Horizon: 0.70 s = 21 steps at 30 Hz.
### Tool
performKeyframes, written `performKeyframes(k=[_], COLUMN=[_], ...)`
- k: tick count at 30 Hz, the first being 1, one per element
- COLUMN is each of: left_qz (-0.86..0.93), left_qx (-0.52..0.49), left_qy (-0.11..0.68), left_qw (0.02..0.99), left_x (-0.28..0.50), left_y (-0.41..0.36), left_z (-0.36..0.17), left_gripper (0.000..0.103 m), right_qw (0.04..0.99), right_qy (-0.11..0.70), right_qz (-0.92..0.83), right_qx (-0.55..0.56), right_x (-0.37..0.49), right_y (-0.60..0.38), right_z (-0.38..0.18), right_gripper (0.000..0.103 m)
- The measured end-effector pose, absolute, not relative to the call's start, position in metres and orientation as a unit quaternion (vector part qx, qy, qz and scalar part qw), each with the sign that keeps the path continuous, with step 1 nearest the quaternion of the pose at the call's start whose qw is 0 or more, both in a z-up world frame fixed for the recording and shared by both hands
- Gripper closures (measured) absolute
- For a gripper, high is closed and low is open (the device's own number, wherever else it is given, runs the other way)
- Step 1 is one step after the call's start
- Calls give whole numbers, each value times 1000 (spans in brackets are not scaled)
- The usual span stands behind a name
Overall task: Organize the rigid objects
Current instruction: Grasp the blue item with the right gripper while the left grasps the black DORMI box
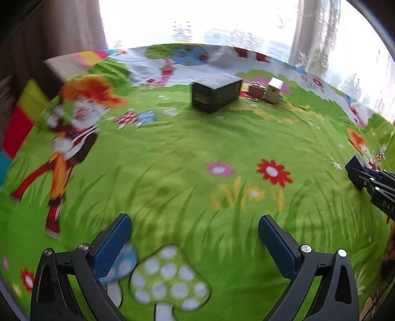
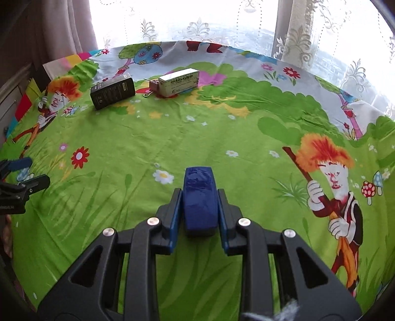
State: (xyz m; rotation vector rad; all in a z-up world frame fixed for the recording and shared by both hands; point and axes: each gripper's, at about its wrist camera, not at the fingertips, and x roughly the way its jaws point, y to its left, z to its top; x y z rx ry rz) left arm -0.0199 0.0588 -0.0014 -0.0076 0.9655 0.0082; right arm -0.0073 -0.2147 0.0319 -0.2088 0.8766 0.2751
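My right gripper [image 2: 200, 195] is shut on a dark blue oblong block [image 2: 200, 197] and holds it above the green cartoon cloth [image 2: 222, 128]. It also shows at the right edge of the left wrist view [image 1: 358, 176], with the blue block [image 1: 356, 164] at its tip. My left gripper [image 1: 195, 224] is open and empty over the cloth [image 1: 185, 153]. At the far side lie a black box [image 1: 216, 95] [image 2: 112, 91], a white box [image 1: 274, 90] [image 2: 179, 81] and a small red-brown item [image 1: 256, 90] [image 2: 153, 86] between them.
Lace curtains [image 2: 197, 22] and a bright window lie behind the far edge of the cloth. A brown curtain [image 2: 61, 27] hangs at the far left. The left gripper's fingers [image 2: 37, 184] show at the left edge of the right wrist view.
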Motion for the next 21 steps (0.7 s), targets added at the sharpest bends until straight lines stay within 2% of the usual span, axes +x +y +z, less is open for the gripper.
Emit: performKeyframes(k=[12, 18, 19, 21], left_qz=[0, -23, -19, -29], left_qx=[13, 11, 12, 14], left_qy=[487, 476, 464, 443], left_qw=[873, 879, 886, 896], left_x=[117, 155, 152, 142], left_y=[39, 34, 33, 31], left_z=[1, -1, -1, 5], left_gripper=[0, 0, 6, 44], right_qw=[892, 892, 892, 892], right_qy=[417, 417, 417, 417], right_qz=[120, 120, 120, 121], right_qx=[-128, -130, -129, -129], right_x=[0, 0, 0, 0], right_y=[-207, -207, -207, -207], right_z=[31, 30, 30, 30], right_gripper=[73, 73, 73, 73])
